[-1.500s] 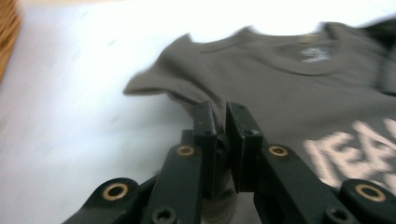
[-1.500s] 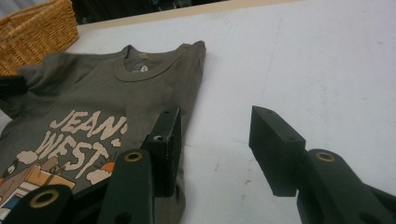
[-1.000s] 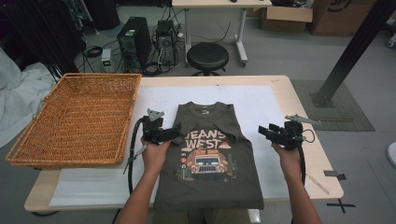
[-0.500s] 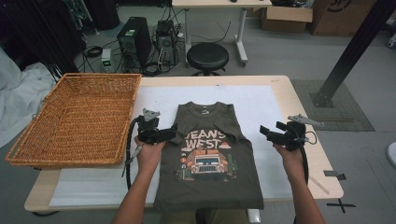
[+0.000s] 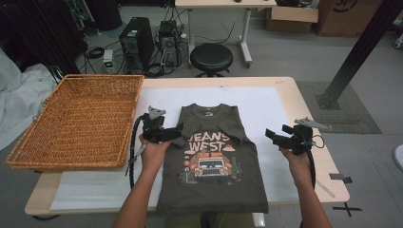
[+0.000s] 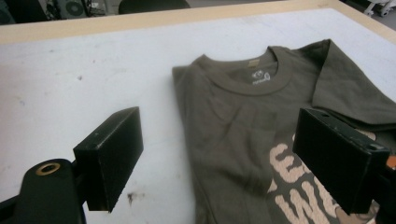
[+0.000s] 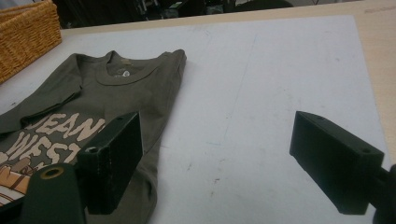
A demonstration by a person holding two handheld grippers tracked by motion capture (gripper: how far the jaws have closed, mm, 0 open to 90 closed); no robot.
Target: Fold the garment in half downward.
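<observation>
An olive T-shirt [image 5: 211, 156] with a "JEANS WEST" print lies flat on the white mat [image 5: 266, 109], both sides folded in and collar away from me. My left gripper [image 5: 175, 133] hovers at the shirt's left folded edge near the chest. In the left gripper view the left gripper [image 6: 219, 140] is open, and the shirt [image 6: 233, 116] lies below its wide-apart jaws. My right gripper [image 5: 277, 132] stays over bare mat to the right of the shirt. Seen in its own view, the right gripper [image 7: 217, 149] has just been opening and holds nothing; the shirt [image 7: 135, 93] is off to its left.
A large wicker basket [image 5: 76, 118] sits on the left end of the table, its corner [image 7: 28, 32] in the right gripper view. A black stool [image 5: 211, 57], computer towers and a second table stand beyond the far edge. A dark post [image 5: 361, 47] rises at the right.
The right gripper's jaws have spread wider apart. Both hands have stayed almost where they were, and the shirt has not moved.
</observation>
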